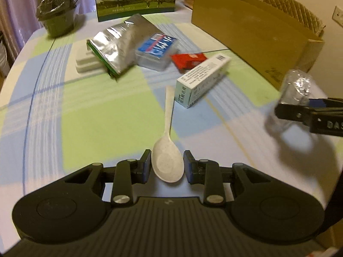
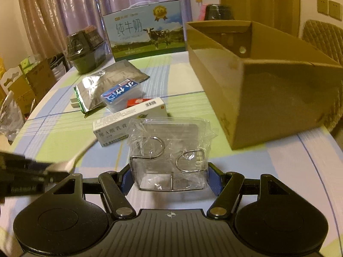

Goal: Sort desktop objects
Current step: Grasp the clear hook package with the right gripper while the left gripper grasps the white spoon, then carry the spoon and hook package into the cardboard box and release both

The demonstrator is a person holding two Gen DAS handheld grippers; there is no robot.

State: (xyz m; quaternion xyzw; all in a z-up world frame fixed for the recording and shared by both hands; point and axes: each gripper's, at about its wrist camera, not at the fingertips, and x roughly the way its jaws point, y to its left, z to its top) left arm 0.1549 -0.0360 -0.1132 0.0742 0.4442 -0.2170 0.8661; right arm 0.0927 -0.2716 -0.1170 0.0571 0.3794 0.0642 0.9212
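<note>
My left gripper (image 1: 167,163) is shut on the bowl of a white spoon (image 1: 168,128), whose handle points away over the checked tablecloth. In the right wrist view that gripper (image 2: 48,174) enters from the left, with the spoon (image 2: 83,150) blurred. My right gripper (image 2: 169,177) is shut on a clear plastic packet of metal hooks (image 2: 169,150), held above the table. From the left wrist view the same gripper (image 1: 283,110) and the clear packet (image 1: 297,87) show at the right edge. An open cardboard box (image 2: 268,90) stands to the right.
On the tablecloth (image 1: 85,111) lie a white medicine box (image 1: 201,79), a red packet (image 1: 188,60), a blue-labelled clear case (image 1: 157,49), a silver foil bag (image 1: 122,42) and flat white boxes (image 1: 85,62). A milk carton (image 2: 148,30) and wrapped black bowls (image 2: 83,49) stand behind.
</note>
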